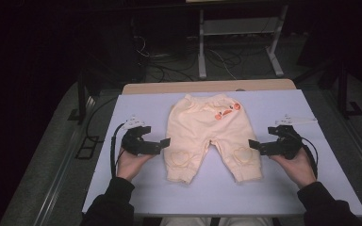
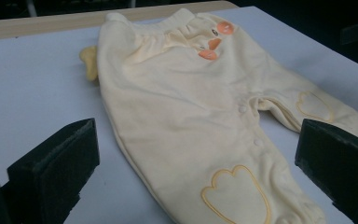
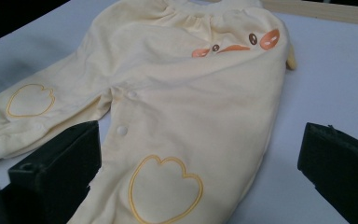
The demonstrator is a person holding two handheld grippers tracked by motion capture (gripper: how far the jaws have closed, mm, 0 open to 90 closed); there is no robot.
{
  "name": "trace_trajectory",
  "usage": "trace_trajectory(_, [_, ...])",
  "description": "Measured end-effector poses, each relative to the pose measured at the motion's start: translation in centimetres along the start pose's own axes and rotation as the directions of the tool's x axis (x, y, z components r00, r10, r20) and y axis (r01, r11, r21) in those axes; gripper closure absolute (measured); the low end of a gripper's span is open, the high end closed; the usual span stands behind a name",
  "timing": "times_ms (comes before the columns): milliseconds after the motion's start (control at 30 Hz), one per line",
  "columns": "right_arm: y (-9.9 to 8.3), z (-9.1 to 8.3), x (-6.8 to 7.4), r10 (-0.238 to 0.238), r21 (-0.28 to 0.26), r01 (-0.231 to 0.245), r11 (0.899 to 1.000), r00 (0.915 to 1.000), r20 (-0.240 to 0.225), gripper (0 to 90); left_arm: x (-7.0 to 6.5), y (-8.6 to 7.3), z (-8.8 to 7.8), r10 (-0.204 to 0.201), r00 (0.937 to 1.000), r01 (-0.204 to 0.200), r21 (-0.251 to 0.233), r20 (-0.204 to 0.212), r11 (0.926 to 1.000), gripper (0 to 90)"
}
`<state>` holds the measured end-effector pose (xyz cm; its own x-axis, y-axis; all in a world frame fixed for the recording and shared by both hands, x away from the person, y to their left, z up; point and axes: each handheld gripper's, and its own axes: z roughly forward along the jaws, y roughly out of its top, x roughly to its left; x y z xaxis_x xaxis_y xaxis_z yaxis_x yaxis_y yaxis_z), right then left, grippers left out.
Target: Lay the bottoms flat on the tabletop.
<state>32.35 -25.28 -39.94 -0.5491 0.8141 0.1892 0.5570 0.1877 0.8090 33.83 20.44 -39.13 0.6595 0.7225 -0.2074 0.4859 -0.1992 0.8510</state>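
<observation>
And here are the baby trousers (image 1: 207, 134), pale yellow, lying flat in the middle of the table (image 1: 283, 188), waistband at the far side, both legs pointing back toward the person. Soft knit cotton by the look of it, lightly creased, with a gathered elastic waist and ribbed cuffs at the ankles. Orange duck-face stitching (image 1: 227, 112) sits just below the waistband, a rounded outline patch (image 1: 181, 157) marks each knee, and a row of small snap buttons (image 3: 121, 130) runs along the inner seam. A little yellow tab (image 2: 89, 61) pokes out from behind the trousers at the hip.

To the left of the trousers, the left gripper (image 1: 162, 143) hovers just beside the leg, black blocky jaws spread wide, holding nothing; in its own view the padded jaws frame the near leg. To the right of the trousers, the right gripper (image 1: 254, 145) mirrors it, jaws likewise parted and empty, tip close to the other leg's edge. Dark sleeves, bare hands on the handles.

Beneath the trousers, a smooth, matte lavender-white tabletop with a bare wooden strip (image 1: 207, 87) beyond the waistband. Past that, a dim room: grey floor, tangled cables (image 1: 169, 61), a white metal frame (image 1: 238, 42).
</observation>
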Motion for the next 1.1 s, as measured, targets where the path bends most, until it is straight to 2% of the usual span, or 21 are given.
trace_trajectory(233, [-1.8, -1.5, 0.8, -0.008, -0.024, 0.007, 1.0, 1.0, -0.004, 0.0, -1.0, -1.2, -1.1, 0.021, 0.9997, -0.021, -0.014, 0.015, 0.9997, 0.0])
trace_trajectory(333, [-2.5, -2.2, 1.1, -0.022, -0.053, 0.021, 0.998, 0.9998, -0.002, 0.0, -1.4, -1.8, -1.6, 0.042, 0.999, -0.042, -0.027, 0.014, 0.9988, 0.0])
trace_trajectory(433, [-3.5, -2.7, 1.3, -0.025, -0.072, 0.025, 0.997, 0.9997, -0.006, 0.0, -1.7, -2.7, -1.8, 0.045, 0.9989, -0.044, -0.035, 0.014, 0.9984, 0.0])
trace_trajectory(600, [-4.9, -3.3, 1.4, -0.022, -0.067, 0.022, 0.998, 0.9997, -0.014, 0.0, -1.9, -4.0, -2.2, 0.047, 0.9989, -0.046, -0.041, 0.008, 0.9981, 0.0])
trace_trajectory(733, [-5.9, -3.6, 1.3, -0.043, -0.05, 0.043, 0.998, 0.9991, 0.004, 0.0, -1.9, -4.8, -2.6, 0.04, 0.9991, -0.04, -0.046, 0.016, 0.9982, 0.0])
trace_trajectory(967, [-6.8, -3.7, 0.2, -0.011, -0.026, 0.011, 1.0, 0.9999, 0.009, 0.0, -2.1, -5.7, -2.5, 0.087, 0.9959, -0.087, -0.015, 0.021, 0.9961, 0.0])
trace_trajectory(1100, [-6.9, -3.9, -0.2, -0.013, -0.024, 0.013, 1.0, 0.9998, 0.016, 0.0, -2.2, -5.8, -2.4, 0.089, 0.9955, -0.089, -0.006, 0.033, 0.9961, 0.0])
